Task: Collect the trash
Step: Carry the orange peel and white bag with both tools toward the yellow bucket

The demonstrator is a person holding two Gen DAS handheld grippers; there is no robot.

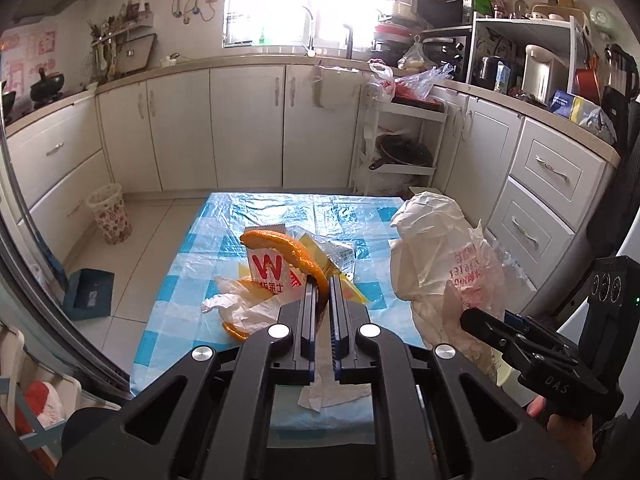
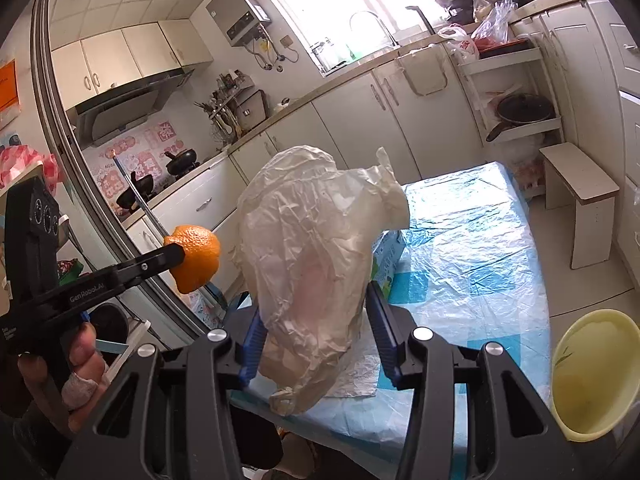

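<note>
My left gripper (image 1: 323, 280) is shut on a curved piece of orange peel (image 1: 294, 254) and holds it above the blue checked table (image 1: 280, 208). The peel also shows in the right wrist view (image 2: 197, 258), pinched at the left gripper's tip (image 2: 176, 254). A crumpled white plastic bag (image 2: 316, 264) stands between my right gripper's fingers (image 2: 380, 320), which sit wide on both sides of it; whether they press it is unclear. The bag also shows in the left wrist view (image 1: 440, 260). On the table lie a red-and-white wrapper (image 1: 272, 270), clear plastic (image 1: 332, 252), more peel (image 1: 236, 330) and a white tissue (image 1: 332, 394).
A patterned wastebasket (image 1: 110, 214) stands on the floor at the left, near a blue dustpan (image 1: 89, 294). A yellow bowl (image 2: 592, 372) sits at the table's right edge. A small stool (image 2: 580, 200) stands beyond the table. White cabinets (image 1: 240, 128) ring the room.
</note>
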